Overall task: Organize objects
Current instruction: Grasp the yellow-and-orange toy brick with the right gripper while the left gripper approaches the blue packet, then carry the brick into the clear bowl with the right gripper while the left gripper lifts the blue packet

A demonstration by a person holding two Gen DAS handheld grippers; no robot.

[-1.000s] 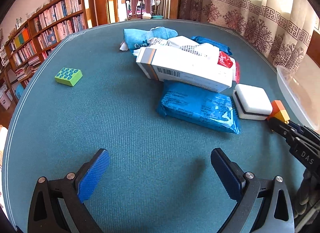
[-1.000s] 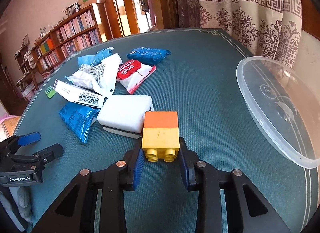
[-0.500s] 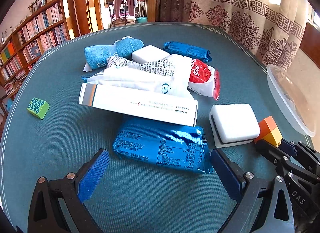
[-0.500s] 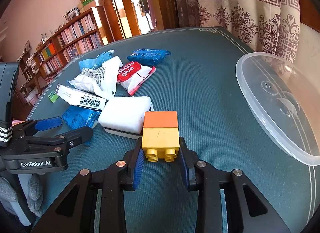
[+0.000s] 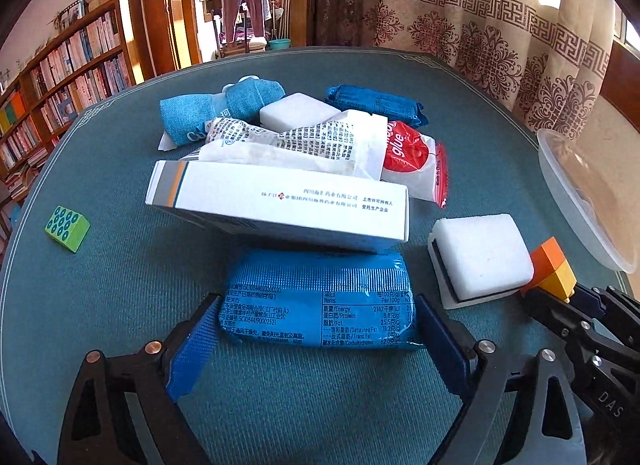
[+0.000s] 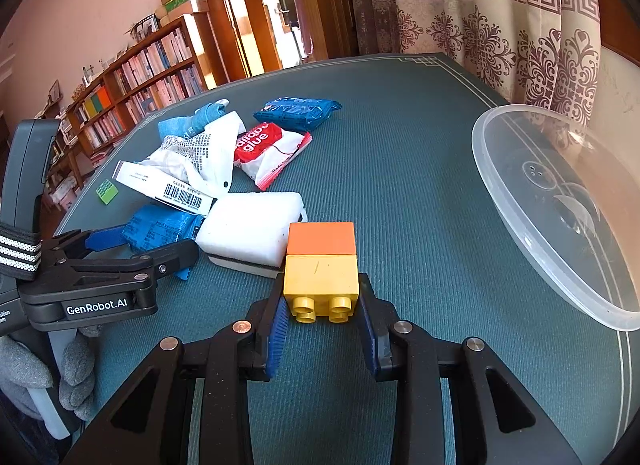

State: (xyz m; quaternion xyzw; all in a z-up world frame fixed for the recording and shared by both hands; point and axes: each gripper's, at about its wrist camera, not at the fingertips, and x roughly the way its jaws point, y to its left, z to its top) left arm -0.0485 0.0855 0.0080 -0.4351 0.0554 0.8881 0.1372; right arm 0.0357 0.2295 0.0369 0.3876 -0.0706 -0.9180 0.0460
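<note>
My left gripper [image 5: 316,329] is open, its blue pads on either side of a blue snack packet [image 5: 320,297] that lies flat on the green table; it also shows in the right wrist view [image 6: 140,243]. A white carton [image 5: 280,201] rests over the packet's far edge. My right gripper [image 6: 322,305] is shut on a yellow and orange toy brick [image 6: 321,261], held just above the table beside a white sponge [image 6: 250,227]. The brick also shows in the left wrist view [image 5: 552,269].
A pile lies beyond the carton: a white printed bag [image 5: 304,141], a red glue pack [image 5: 412,157], a blue cloth [image 5: 216,109], a second white sponge [image 5: 298,111], another blue packet [image 5: 376,103]. A green brick [image 5: 67,228] sits left. A clear plastic lid [image 6: 560,201] lies right.
My left gripper has moved forward to the pile until its open pads straddle the blue packet. The right gripper has held still with the brick.
</note>
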